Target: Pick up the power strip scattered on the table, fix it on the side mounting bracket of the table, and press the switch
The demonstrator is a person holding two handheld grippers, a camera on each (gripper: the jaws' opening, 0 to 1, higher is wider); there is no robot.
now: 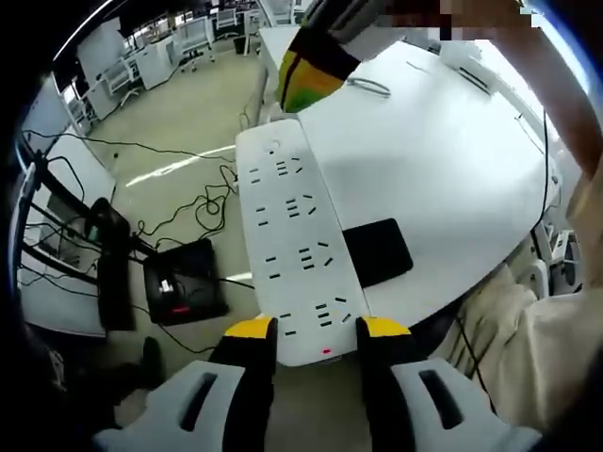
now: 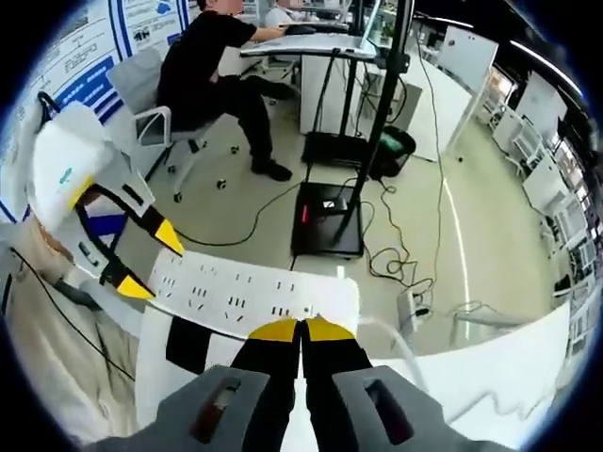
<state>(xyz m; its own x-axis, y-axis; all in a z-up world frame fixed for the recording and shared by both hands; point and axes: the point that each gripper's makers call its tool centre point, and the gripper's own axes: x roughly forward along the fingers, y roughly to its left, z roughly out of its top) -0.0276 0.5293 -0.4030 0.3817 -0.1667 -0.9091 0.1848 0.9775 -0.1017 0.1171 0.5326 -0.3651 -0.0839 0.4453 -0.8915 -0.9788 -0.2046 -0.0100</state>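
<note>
Your left gripper [image 1: 317, 329] is clamping the near, switch end of the long white plastic power strip [image 1: 298, 248], its yellow-tipped jaws pressing both long edges beside a small red light. You are holding the strip lifted at the edge of the white table [image 1: 443, 160], with its far end reaching toward your right gripper [image 1: 316, 71], which is coming in from the top of the left gripper view. In the right gripper view, your right gripper [image 2: 301, 329] is sitting with its yellow tips pressed together and touching the strip's edge [image 2: 254, 292]; you cannot tell whether anything is pinched between them. A flat black rectangular pad [image 1: 378, 251] is lying on the table just beside the strip. Below, black cables [image 1: 203, 202] are trailing across the floor near a black stand base [image 1: 184, 282]. A person in black clothes [image 2: 212, 66] is sitting at a desk well apart.
</note>
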